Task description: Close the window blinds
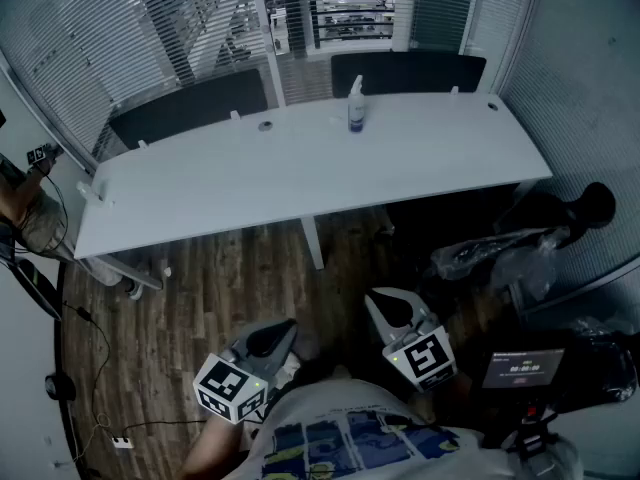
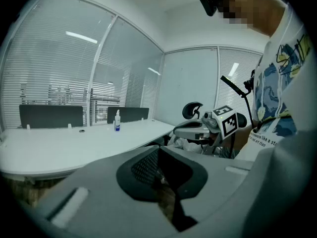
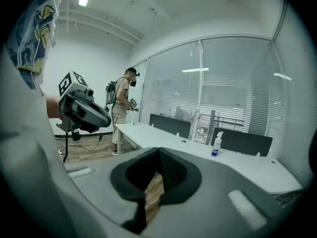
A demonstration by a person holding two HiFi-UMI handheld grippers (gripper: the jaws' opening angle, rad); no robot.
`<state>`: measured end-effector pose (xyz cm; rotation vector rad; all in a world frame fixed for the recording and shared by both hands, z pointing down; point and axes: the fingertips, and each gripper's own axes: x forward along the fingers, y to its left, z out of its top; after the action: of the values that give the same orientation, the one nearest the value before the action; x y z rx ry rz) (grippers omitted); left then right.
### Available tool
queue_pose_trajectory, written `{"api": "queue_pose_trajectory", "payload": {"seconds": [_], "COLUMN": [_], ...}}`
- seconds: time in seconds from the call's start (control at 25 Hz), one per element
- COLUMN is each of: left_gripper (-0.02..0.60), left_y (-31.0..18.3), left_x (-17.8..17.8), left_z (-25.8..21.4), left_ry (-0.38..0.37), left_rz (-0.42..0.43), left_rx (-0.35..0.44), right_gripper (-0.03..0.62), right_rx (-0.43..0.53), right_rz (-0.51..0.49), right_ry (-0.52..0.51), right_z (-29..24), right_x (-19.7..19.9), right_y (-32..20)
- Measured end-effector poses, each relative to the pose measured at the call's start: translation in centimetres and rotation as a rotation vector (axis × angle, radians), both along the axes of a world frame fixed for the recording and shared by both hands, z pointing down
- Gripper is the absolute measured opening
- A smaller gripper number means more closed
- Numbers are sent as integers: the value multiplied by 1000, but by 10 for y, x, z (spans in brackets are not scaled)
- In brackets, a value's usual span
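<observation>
Blinds [image 1: 110, 38] hang on the glass walls beyond the desk [image 1: 300, 173], well apart from us. Their thin slats look light and easily bent, so we would take a cord or wand, though we cannot make one out. Our left gripper [image 1: 272, 340] and right gripper [image 1: 393, 310] both have their jaws pressed together on nothing.

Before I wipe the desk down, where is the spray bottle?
In the head view, the spray bottle stands upright near the far edge of the white desk, right of centre, in front of the right-hand dark panel.
</observation>
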<state>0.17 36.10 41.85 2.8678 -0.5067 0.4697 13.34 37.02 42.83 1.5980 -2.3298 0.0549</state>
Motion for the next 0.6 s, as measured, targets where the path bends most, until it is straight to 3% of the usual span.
{"api": "queue_pose_trajectory", "payload": {"seconds": [0.28, 0.6], "left_gripper": [8, 8], "left_y": [-1, -2], "left_x": [4, 3], "left_z": [1, -1], "left_ry": [8, 12], "left_rz": [3, -6], "left_rx": [1, 4], "right_gripper": [2, 3], "right_rx": [-27, -34], "right_rz": [-11, 23], "right_ry": [19, -27], "right_z": [7, 9], "right_x": [-1, 5], "right_y": [3, -2]}}
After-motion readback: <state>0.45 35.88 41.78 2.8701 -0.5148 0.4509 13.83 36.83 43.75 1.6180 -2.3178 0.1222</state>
